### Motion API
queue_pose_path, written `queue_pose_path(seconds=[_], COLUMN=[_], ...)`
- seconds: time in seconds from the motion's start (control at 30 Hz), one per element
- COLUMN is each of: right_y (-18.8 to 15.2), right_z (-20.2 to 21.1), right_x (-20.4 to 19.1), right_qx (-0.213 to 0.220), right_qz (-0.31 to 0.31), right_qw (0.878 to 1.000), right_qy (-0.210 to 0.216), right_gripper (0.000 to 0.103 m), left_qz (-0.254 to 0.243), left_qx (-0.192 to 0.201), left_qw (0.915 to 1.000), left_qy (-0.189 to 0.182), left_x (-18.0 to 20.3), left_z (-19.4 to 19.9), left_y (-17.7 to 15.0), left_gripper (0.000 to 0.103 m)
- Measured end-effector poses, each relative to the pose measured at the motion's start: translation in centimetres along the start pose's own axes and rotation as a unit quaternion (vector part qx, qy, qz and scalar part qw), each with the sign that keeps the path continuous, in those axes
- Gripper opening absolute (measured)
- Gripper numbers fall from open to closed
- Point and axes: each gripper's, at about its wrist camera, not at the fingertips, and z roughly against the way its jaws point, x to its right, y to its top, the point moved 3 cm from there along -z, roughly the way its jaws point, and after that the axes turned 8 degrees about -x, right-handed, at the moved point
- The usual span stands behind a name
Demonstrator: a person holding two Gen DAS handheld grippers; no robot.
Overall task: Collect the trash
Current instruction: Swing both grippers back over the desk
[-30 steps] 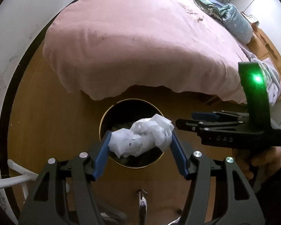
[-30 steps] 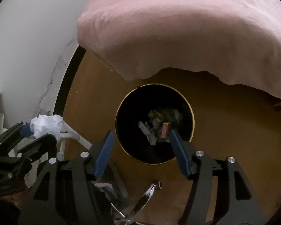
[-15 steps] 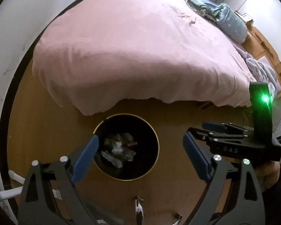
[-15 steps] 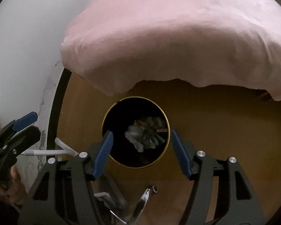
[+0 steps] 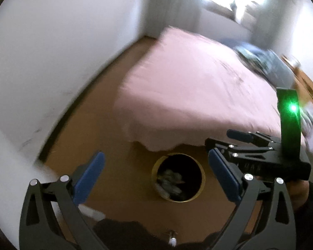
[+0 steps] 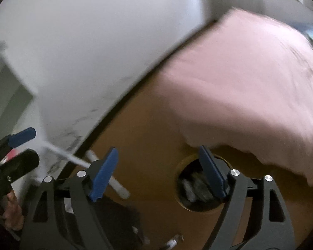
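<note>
No text could be read for sure. The right gripper (image 5: 219, 145) carried some pale letters on its black side in the left wrist view, but they were too blurred to tell

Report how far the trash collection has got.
Done: crumpled trash lies in the bin on the floor beside the bed. In hand: nothing; the left gripper and right gripper are both open and empty. Left: no loose trash shows in these blurred views, so I can't tell.
</note>
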Motion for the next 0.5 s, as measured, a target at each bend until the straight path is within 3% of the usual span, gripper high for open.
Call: queue_pose_path(seconds=[0.13, 0.23, 0.37, 0.5], right_y=[1.3, 0.5, -2.9, -7.7], right_z=[0.2, -0.3, -0.5, -0.5], right_x=[-12.1, -21.3, -32.1, -41.5], right_qx=[0.007, -0.004, -0.027, -0.06], right_qz=[0.117, 0.199, 0.296, 0.391], right_qw=[0.991, 0.973, 0.939, 0.891], right_qy=[0.061, 0.114, 0.174, 0.225], right_gripper=[0.079, 0.079, 0.079, 0.079], left_qz=[0.068, 0.129, 0.227, 0.321], left_qx=[0.028, 0.029, 0.031, 0.034], left_qw=[0.9937, 0.9784, 0.947, 0.9044], left_qy=[0.085, 0.159, 0.225, 0.279], left_x=[-7.9, -13.8, -20.5, -25.1], left_z=[7.7, 12.9, 19.4, 25.1], left_y=[-4.2, -8.8, -16.3, -24.3], left_gripper=[0.096, 0.096, 0.096, 0.096])
